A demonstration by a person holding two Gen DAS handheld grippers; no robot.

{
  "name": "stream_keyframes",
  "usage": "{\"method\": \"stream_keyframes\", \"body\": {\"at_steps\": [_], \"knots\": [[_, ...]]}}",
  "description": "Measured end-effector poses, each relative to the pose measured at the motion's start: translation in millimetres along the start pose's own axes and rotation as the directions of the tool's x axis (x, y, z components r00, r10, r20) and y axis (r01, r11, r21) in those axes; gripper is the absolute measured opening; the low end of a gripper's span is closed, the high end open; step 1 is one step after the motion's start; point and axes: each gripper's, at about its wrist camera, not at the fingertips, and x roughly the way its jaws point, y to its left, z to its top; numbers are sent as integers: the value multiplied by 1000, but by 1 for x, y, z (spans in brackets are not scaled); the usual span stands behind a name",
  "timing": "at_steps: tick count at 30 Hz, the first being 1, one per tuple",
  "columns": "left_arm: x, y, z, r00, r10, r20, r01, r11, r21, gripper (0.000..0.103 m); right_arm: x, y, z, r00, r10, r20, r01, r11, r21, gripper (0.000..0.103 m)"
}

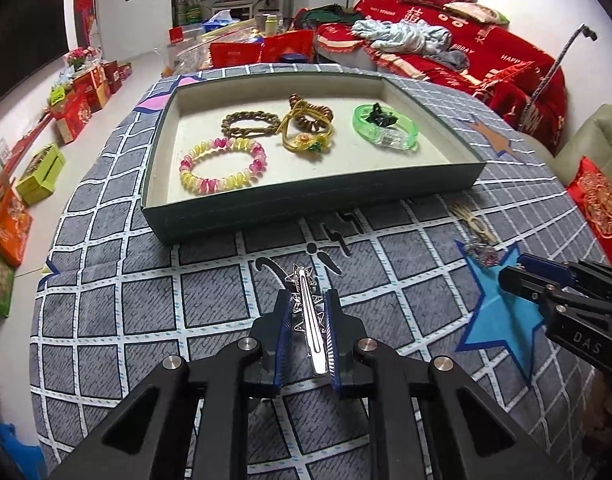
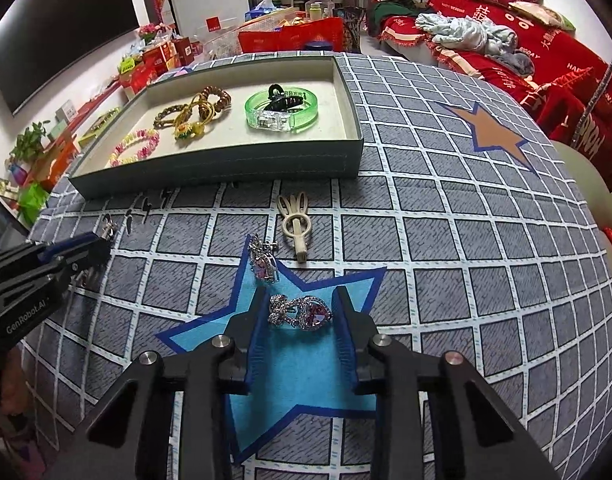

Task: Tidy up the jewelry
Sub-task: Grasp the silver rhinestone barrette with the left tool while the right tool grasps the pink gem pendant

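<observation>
Living room clutter behind: red-covered sofa [image 1: 486,48], gift boxes [image 1: 78,100] along the floor, dark TV screen [image 2: 62,28] on the wall. Grey checked cloth [image 1: 146,300] with star patches covers the bench.

Shallow tray [image 1: 306,216] sits toward the far edge of the bench. Inside it: pink-and-yellow bead bracelet [image 1: 222,164] at the near left, brown braided bracelet [image 1: 250,122] behind it, yellow cord piece with a flower [image 1: 306,136] over a brown coil hair tie [image 1: 312,110] mid-tray, green clear bangle [image 1: 386,130] on the right with a black claw clip [image 1: 380,116] resting on it.

Left gripper [image 1: 308,304]: jaws closed in around a silver star hair clip [image 1: 308,312] lying on the cloth near the bench's near edge, lengthwise between the pads. Pads look right against the clip's star trim; contact seems likely, not fully clear from this angle.

Right gripper [image 2: 300,312]: jaws narrowed either side of a purple heart rhinestone brooch [image 2: 302,312] on the blue star patch [image 2: 306,372]. A gap shows on both sides, so nothing is gripped. Second purple rhinestone piece [image 2: 264,264] lies just beyond it at the star's tip. Cream plastic hair clip [image 2: 294,224] lies between that and the tray's near wall.
</observation>
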Motion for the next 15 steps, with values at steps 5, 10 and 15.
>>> {"method": "stream_keyframes", "body": {"at_steps": [5,10,15], "knots": [[-13,0,2,1000,-24,20,24,1000,15,33,-7,-2,2,1000,28,7,-28,999,20,35],[-23,3,8,998,-40,38,39,999,16,33,-16,-3,8,998,62,24,-63,997,49,35],[-33,7,18,997,-44,68,43,999,15,33,-26,-1,21,995,81,49,-84,995,57,35]]}}
